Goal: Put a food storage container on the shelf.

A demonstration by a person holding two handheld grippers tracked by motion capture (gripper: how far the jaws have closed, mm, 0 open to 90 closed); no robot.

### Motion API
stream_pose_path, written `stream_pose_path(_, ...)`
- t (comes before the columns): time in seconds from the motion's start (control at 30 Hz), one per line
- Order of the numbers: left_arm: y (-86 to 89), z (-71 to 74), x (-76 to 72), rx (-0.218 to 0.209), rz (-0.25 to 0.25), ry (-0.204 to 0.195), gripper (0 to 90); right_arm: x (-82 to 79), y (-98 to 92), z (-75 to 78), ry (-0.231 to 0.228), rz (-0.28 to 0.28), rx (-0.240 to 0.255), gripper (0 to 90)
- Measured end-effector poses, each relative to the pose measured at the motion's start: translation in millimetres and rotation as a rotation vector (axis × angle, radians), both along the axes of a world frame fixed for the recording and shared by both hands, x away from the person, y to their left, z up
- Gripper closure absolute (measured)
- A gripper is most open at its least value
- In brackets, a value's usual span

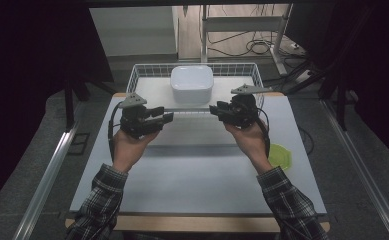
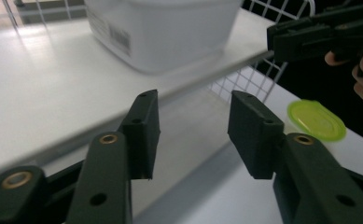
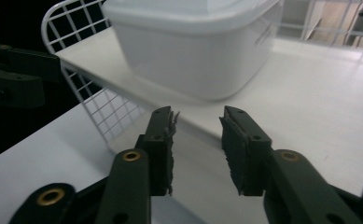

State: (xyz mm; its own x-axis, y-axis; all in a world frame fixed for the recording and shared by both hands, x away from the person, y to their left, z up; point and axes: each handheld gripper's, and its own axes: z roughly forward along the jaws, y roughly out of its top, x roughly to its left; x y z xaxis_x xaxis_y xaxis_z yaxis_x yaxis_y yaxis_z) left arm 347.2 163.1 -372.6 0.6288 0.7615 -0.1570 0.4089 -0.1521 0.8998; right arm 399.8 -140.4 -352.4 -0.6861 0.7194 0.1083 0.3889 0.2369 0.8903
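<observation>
A white wire-mesh basket (image 1: 137,75) sits at the far end of the pale rectangular surface (image 1: 192,170), and inside it, on a flat white board, stands a white square plastic container with rounded corners (image 1: 192,84). The container is upright and sits toward the middle of the basket, nearer its front wall than its back.

The left claw (image 1: 168,116) is held by the person's left hand just in front of the basket's front left part, its tips pointing inward toward the centre. In the left gripper view its jaws stand apart with nothing between them; past them lie the edge of the white board and the blurred container (image 2: 165,32).

The right claw (image 1: 215,110) is held just in front of the basket's front right part, pointing inward, so the two claws face each other with a gap between them, both close to the front wire wall. In the right gripper view its jaws are likewise parted and hold nothing, with the container (image 3: 193,46) and the board's edge beyond them.

A lime-green round plastic lid (image 1: 280,156) lies flat on the surface near the right edge, beside the person's right forearm and well apart from the basket.
</observation>
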Motion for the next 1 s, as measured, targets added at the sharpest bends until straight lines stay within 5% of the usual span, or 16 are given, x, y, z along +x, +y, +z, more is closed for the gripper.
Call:
stream_pose_path(0.43,8.0,-45.6,-29.6,0.02,-0.049,0.065,35.5,-33.4,-12.9,-35.7,0.027,0.06,-0.033,40.6)
stream_pose_path(0.73,10.9,-66.6,-47.1,0.047,-0.069,0.038,21.0,-42.8,-27.6,-57.8,0.026,0.066,-0.043,27.5)
stream_pose_path(1.0,6.3,-92.2,-62.8,0.145,-0.049,0.008,13.9,-55.2,-43.8,-75.3,0.032,0.081,-0.04,18.1)
